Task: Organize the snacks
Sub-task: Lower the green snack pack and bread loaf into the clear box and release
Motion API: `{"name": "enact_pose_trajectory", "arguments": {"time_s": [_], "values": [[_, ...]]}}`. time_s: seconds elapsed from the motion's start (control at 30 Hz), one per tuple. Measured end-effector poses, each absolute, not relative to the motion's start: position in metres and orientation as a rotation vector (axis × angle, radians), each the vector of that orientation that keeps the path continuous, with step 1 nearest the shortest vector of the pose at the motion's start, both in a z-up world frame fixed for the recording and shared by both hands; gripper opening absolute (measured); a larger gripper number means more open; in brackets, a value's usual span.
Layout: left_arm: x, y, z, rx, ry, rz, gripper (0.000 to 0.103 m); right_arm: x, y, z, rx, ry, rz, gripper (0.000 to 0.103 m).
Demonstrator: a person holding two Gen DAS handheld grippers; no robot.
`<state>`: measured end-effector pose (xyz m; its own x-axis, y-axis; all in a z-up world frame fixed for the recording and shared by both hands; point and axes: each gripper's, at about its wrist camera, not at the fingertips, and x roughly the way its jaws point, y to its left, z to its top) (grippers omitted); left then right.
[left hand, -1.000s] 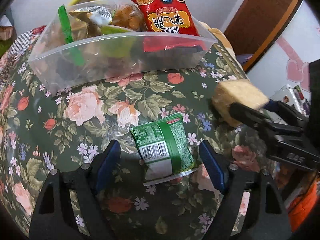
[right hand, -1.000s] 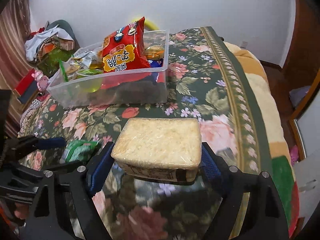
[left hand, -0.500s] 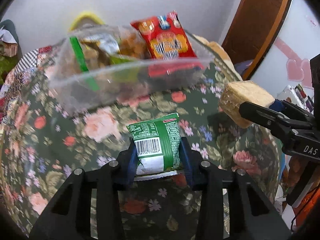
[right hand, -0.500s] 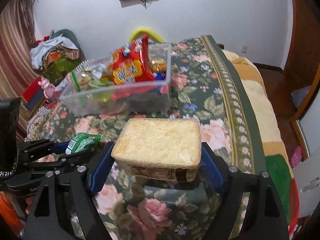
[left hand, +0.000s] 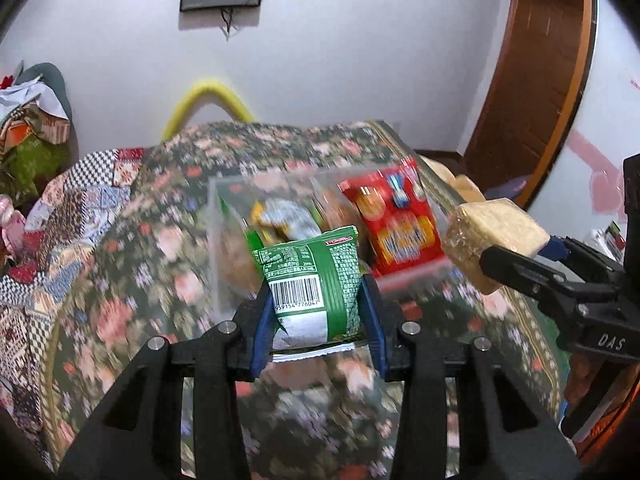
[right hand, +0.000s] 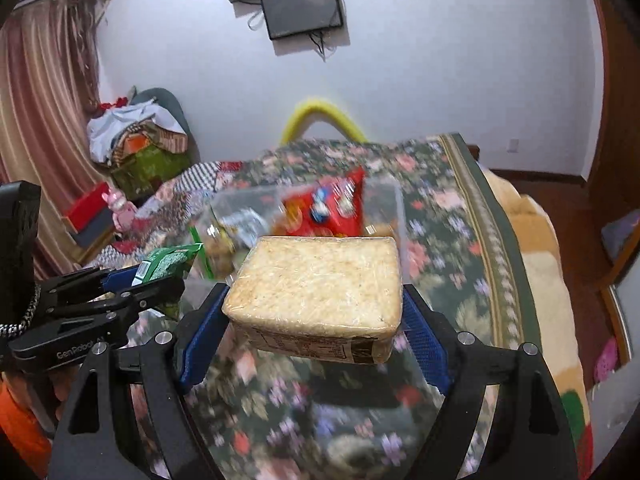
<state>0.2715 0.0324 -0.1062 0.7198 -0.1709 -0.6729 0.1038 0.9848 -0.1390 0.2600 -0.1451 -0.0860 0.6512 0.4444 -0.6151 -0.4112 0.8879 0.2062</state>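
Left hand-held gripper (left hand: 316,312) has clamped and lifted the green packet (left hand: 310,284).

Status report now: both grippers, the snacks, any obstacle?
Left gripper shut on green packet. Right gripper shut on wrapped block. Clear bin ahead; nothing in between.

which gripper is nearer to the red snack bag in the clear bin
Hard to call. The right gripper, holding the wrapped cake, sits just beside the red snack bag in the left view. The left gripper, shut on the green packet, is short of the bin.
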Motion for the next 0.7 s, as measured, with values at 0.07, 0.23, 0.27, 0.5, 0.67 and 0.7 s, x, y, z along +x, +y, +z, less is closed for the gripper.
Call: {"name": "enact_pose_trajectory", "arguments": {"time_s": [0.07, 0.23, 0.27, 0.5, 0.67, 0.7], "values": [[0.282, 0.038, -0.102, -0.087, 0.745, -0.142, 0.040, 0.269, -0.134, -0.081, 0.049, 0.697, 0.501, 0.081], [0.313, 0.047, -0.102, -0.065, 0.739, -0.120, 0.040, 0.290, -0.109, -0.076, 0.035, 0.678, 0.527, 0.081], [0.320, 0.050, -0.103, -0.065, 0.741, -0.113, 0.040, 0.296, -0.103, -0.077, 0.032, 0.679, 0.532, 0.081], [0.357, 0.058, -0.117, -0.037, 0.775, -0.086, 0.040, 0.329, -0.074, -0.084, -0.021, 0.717, 0.548, 0.081], [0.372, 0.066, -0.124, -0.062, 0.794, -0.098, 0.040, 0.346, -0.070, -0.091, -0.022, 0.746, 0.554, 0.081], [0.374, 0.067, -0.126, -0.065, 0.801, -0.099, 0.040, 0.348, -0.070, -0.093, -0.017, 0.755, 0.559, 0.081]]}}
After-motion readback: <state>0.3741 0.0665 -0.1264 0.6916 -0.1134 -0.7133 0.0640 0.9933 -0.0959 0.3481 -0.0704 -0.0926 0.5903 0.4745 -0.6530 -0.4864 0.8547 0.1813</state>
